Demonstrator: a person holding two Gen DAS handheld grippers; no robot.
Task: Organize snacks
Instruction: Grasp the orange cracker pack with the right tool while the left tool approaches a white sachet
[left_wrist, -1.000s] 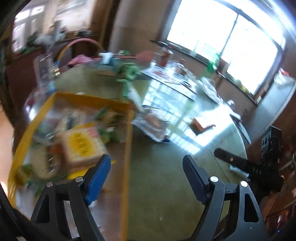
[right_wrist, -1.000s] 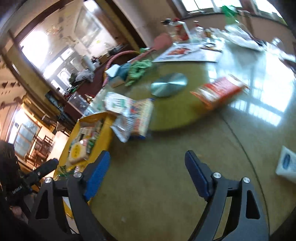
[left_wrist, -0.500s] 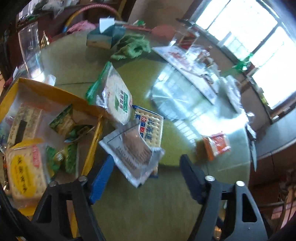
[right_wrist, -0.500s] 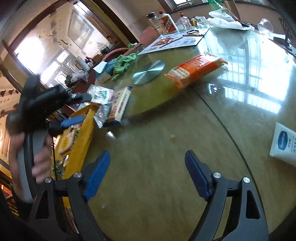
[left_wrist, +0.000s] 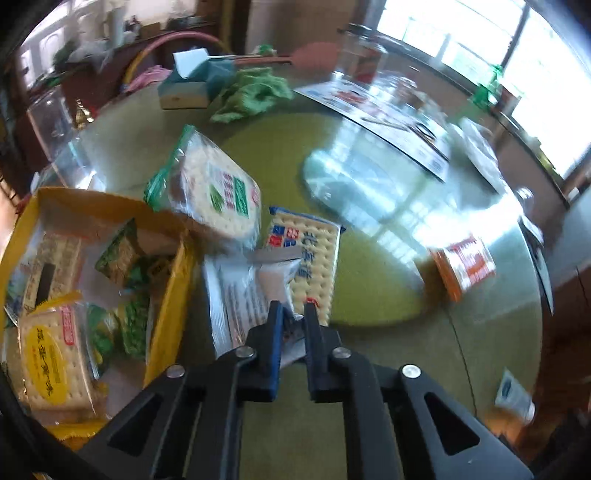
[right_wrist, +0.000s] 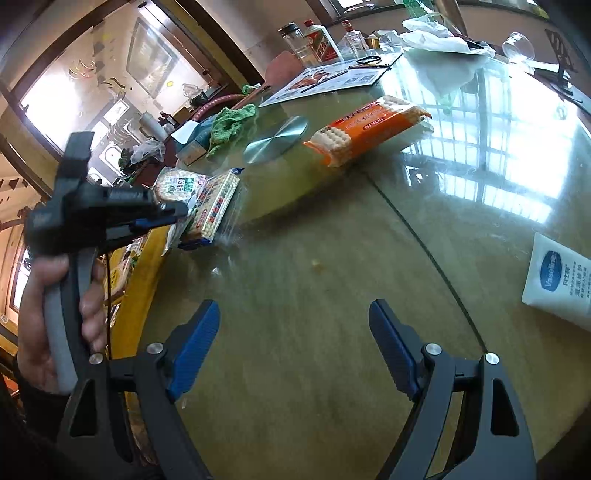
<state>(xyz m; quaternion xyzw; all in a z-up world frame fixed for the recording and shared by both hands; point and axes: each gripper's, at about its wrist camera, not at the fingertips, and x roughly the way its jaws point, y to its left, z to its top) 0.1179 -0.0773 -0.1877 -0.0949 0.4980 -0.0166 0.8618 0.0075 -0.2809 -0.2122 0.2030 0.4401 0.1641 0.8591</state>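
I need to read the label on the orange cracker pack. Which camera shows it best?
The right wrist view: the orange cracker pack lies side-on and sharp, label and cracker ends visible. The left wrist view shows it smaller, blurred, near the right edge.

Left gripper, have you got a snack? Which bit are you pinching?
Yes. The left gripper pinches the near edge of the silvery clear snack packet lying beside the yellow box. The right gripper is open, holding nothing.
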